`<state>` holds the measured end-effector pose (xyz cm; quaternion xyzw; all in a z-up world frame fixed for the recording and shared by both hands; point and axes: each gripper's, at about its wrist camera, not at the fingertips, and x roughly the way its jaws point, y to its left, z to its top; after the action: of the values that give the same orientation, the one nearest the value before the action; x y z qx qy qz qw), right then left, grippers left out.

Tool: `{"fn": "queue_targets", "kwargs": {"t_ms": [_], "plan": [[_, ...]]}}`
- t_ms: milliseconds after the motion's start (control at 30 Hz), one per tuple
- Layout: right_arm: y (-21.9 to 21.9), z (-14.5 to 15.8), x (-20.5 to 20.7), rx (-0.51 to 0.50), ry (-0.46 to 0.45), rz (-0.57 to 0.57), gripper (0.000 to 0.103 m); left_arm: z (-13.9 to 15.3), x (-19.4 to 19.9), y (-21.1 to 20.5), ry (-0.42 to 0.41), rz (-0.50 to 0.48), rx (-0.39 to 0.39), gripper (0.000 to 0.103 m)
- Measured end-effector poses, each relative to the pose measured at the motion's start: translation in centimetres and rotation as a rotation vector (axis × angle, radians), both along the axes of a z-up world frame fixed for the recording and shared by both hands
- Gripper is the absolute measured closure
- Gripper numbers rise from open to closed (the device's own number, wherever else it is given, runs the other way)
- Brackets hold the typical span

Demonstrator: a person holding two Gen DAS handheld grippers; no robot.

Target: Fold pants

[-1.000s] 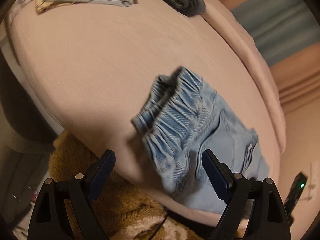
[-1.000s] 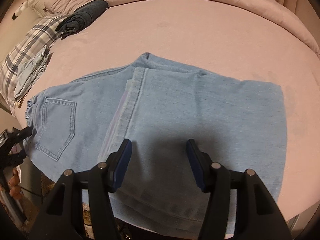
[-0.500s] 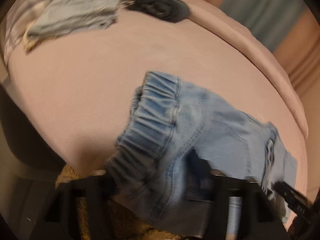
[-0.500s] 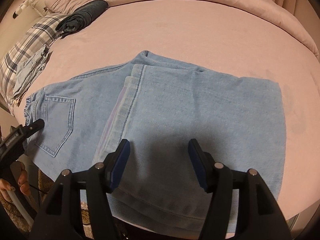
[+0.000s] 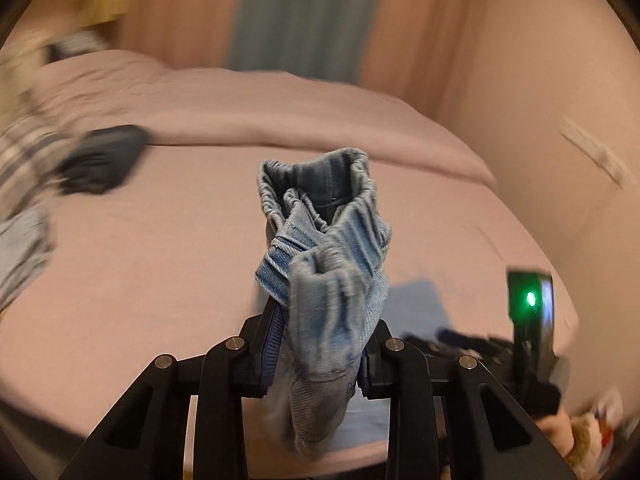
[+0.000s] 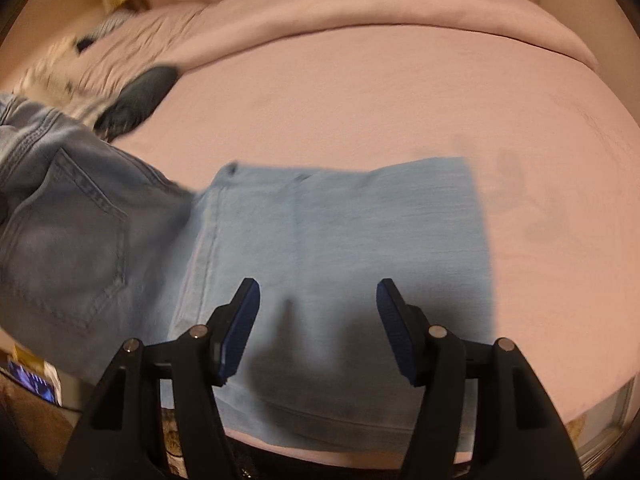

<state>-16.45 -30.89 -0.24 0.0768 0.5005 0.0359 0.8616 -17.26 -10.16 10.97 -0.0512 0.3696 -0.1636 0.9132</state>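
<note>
The left tongs (image 5: 320, 344), just closing, clench the jeans (image 6: 320, 240) waistband above the bed (image 6: 400, 92), the right tongs (image 6: 318, 320) hover released; bunched denim could slip, spoiling the fold.

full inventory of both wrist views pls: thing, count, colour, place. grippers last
jeans: 1, light blue denim, folded legs flat on the near edge of the bed; waist end lifted at left
elastic waistband: 1, blue, bunched upright between the left gripper's fingers
bed sheet: 1, pink, covers the bed
duvet: 1, pink, bunched along the far side
dark folded garment: 1, charcoal, far left on the bed
plaid fabric: 1, blurred, far left edge
curtains: pink with a grey-blue gap, behind the bed
left gripper: black, blue pads, just closed on the waistband
right gripper: black, blue pads, open above the folded legs, holding nothing
</note>
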Motion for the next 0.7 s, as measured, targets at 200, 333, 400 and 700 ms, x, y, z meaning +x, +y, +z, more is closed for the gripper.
{"fn": "queue_targets", "kwargs": {"t_ms": [200, 333, 400, 700], "plan": [[-5.7, 0.1, -2.1, 0.061, -0.004, -0.141, 0.042, -6.0, 2.7, -8.1, 0.149, -0.180, 0.062, 0.071], [-8.6, -0.5, -3.7, 0.089, 0.021, -0.215, 0.038, -9.4, 3.9, -10.3, 0.303, -0.273, 0.045, 0.063], [-9.5, -0.4, -4.4, 0.098, 0.022, -0.239, 0.034, -10.1, 3.9, -10.9, 0.335, -0.289, 0.058, 0.061], [-10.4, 0.8, -5.5, 0.232, -0.026, -0.269, 0.011, -6.5, 2.3, -9.6, 0.285, -0.352, -0.128, 0.010]]}}
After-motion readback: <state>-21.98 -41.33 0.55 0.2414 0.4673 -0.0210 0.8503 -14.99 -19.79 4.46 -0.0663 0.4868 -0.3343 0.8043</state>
